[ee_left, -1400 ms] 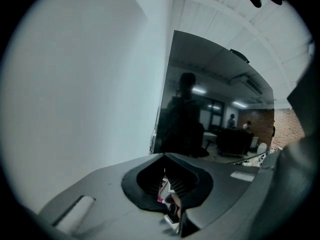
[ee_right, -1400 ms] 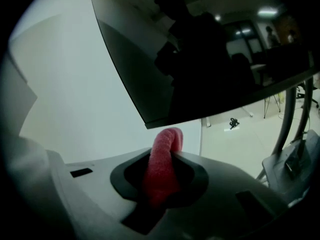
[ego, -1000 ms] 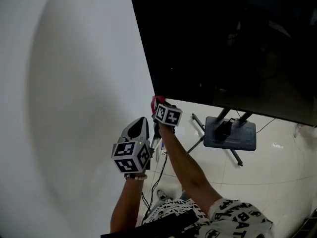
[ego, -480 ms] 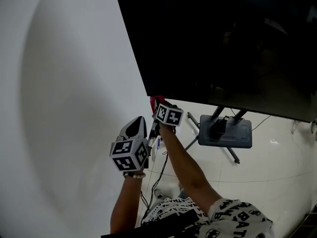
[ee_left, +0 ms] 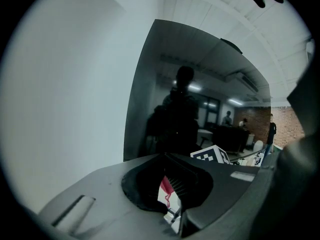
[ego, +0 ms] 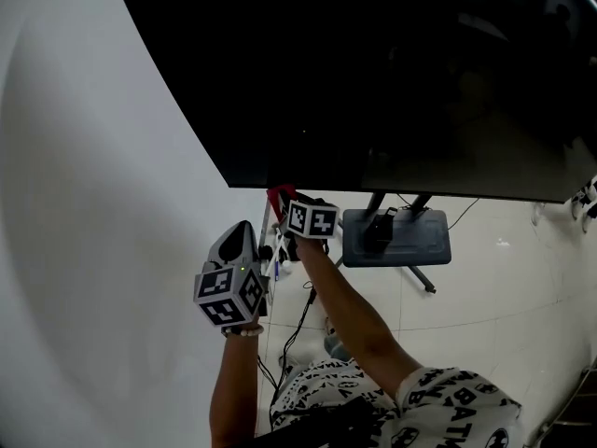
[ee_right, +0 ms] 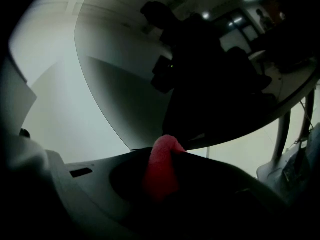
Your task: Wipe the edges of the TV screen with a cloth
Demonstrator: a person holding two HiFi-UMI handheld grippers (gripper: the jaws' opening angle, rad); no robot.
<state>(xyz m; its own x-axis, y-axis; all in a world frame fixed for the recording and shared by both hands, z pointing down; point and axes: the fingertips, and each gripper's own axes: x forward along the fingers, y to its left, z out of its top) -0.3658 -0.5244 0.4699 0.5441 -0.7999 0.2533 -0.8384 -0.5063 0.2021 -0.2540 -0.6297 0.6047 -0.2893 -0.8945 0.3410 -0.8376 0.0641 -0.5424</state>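
The big black TV screen (ego: pixel 392 82) fills the top of the head view, its lower left corner above my grippers. My right gripper (ego: pixel 291 215) is shut on a red cloth (ego: pixel 277 197) and presses it up against the TV's bottom edge, a little right of that corner. In the right gripper view the cloth (ee_right: pixel 162 159) sticks out of the right gripper (ee_right: pixel 160 176) and touches the dark bezel of the TV (ee_right: pixel 200 74). My left gripper (ego: pixel 244 250) hangs lower left of the right one, shut and holding nothing. The left gripper (ee_left: pixel 170 194) faces the TV (ee_left: pixel 200 84).
A white wall (ego: pixel 93 203) runs along the left of the TV. Under the screen the grey base of the TV stand (ego: pixel 396 236) sits on the glossy floor, with its legs spread out. Cables (ego: pixel 298 315) trail on the floor near the person's body.
The cloth was at the TV's lower left corner; it now sits slightly to the right along the bottom edge. The head view has swung, showing more screen. The left gripper kept its place beside the right.
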